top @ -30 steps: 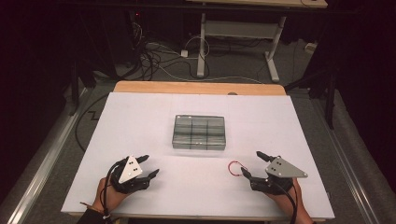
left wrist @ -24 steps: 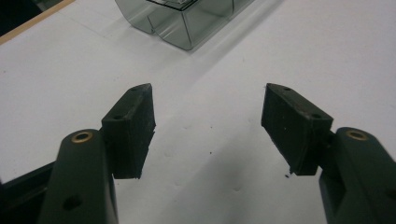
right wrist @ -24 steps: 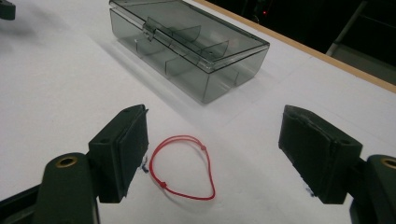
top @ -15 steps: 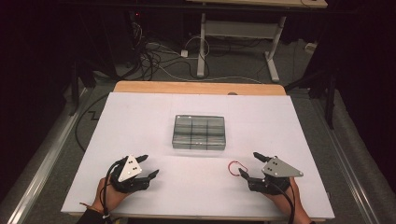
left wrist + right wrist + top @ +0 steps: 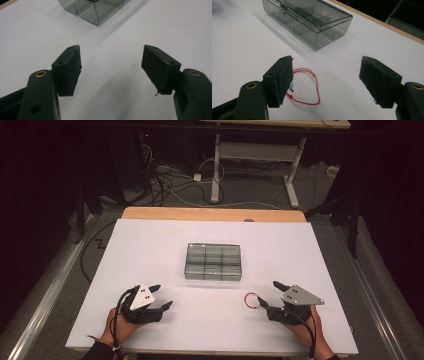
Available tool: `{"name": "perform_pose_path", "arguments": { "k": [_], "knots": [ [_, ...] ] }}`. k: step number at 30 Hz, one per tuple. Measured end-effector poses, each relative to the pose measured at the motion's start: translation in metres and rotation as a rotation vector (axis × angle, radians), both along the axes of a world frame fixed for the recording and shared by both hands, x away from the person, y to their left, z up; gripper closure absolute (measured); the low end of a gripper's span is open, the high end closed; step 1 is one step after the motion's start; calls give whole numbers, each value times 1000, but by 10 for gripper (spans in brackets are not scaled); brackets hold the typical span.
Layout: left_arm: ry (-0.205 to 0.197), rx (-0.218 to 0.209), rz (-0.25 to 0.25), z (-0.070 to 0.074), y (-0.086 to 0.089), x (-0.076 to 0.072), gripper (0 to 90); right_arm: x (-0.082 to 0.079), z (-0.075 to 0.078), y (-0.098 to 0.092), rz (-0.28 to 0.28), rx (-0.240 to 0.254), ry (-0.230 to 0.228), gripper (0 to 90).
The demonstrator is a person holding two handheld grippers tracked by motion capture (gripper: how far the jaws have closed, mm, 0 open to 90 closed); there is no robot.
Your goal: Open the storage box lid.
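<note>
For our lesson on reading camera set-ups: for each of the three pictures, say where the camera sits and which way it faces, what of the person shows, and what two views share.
High view: above the person's side, facing forward and down on the table; both hands, left tool and right tool show.
Left gripper view: rides the left tool, facing along its open jaws toward the box.
Right gripper view: rides the right tool, jaws open, facing the red string loop and box.
Shared: both gripper views see the clear divided box.
</note>
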State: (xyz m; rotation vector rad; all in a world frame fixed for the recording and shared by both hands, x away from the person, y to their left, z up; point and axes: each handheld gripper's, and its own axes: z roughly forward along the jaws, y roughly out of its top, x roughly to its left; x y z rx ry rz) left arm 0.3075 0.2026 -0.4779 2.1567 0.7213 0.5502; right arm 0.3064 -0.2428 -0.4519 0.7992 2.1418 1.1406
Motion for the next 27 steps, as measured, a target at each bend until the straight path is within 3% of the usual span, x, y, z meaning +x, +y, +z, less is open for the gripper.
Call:
{"name": "perform_pose_path", "arguments": {
  "k": [7, 11, 17, 21, 23, 27],
  "knots": [
    [55, -16, 13, 6, -10, 27, 281, 24, 4, -1, -14, -10, 32, 302],
    [87, -12, 3, 8, -21, 45, 225, 49, 6, 10, 14, -22, 78, 339],
    [114, 9, 2, 5, -40, 74, 220, 69, 3, 28, 75, -51, 135, 400],
    [141, 25, -20, -1, -49, 86, 263, 77, -1, 39, 84, -74, 145, 421],
    [155, 30, -32, -2, -54, 91, 305, 83, -3, 43, 91, -61, 168, 459],
    [157, 27, -41, -2, -57, 93, 353, 86, -4, 48, 111, -65, 183, 508]
  ]
}}
